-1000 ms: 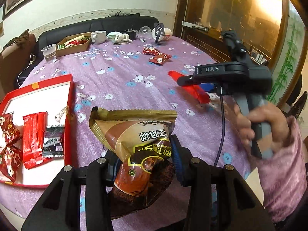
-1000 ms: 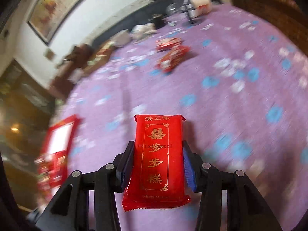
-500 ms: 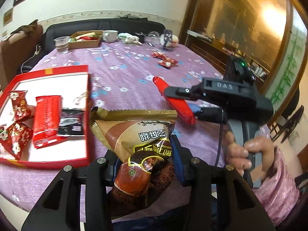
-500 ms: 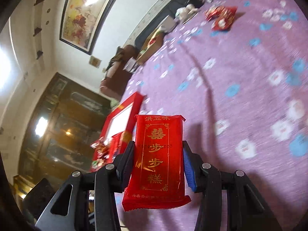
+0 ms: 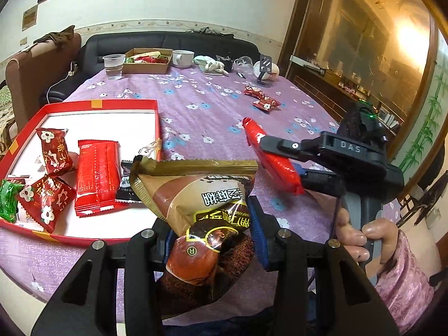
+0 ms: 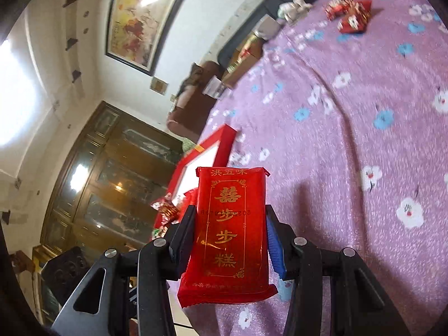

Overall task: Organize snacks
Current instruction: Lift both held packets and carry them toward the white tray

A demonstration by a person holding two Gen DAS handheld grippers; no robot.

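My left gripper [image 5: 210, 229] is shut on a brown and gold snack packet [image 5: 196, 196], held just right of a red tray [image 5: 98, 103] with a white floor. In the tray lie several red packets [image 5: 96, 173], a green one [image 5: 8, 198] and a black one [image 5: 126, 184]. My right gripper [image 6: 228, 235] is shut on a flat red packet with gold characters [image 6: 229, 224], above the purple flowered tablecloth [image 6: 350, 140]. The left wrist view shows that red packet [image 5: 268, 156] from the side in the right gripper, to the right of the tray. The red tray [image 6: 207, 154] lies ahead-left in the right wrist view.
Two red snack packets [image 5: 261, 98] lie loose on the cloth further back. At the far edge stand a cardboard box of snacks [image 5: 147, 61], a plastic cup [image 5: 113, 65], a white mug [image 5: 182, 57] and small clutter. A person's hand [image 5: 361, 238] in a pink sleeve grips the right handle.
Both grippers swung left toward the red tray, each keeping its packet. The tray now fills more of the left wrist view; the right wrist view has turned to face it.
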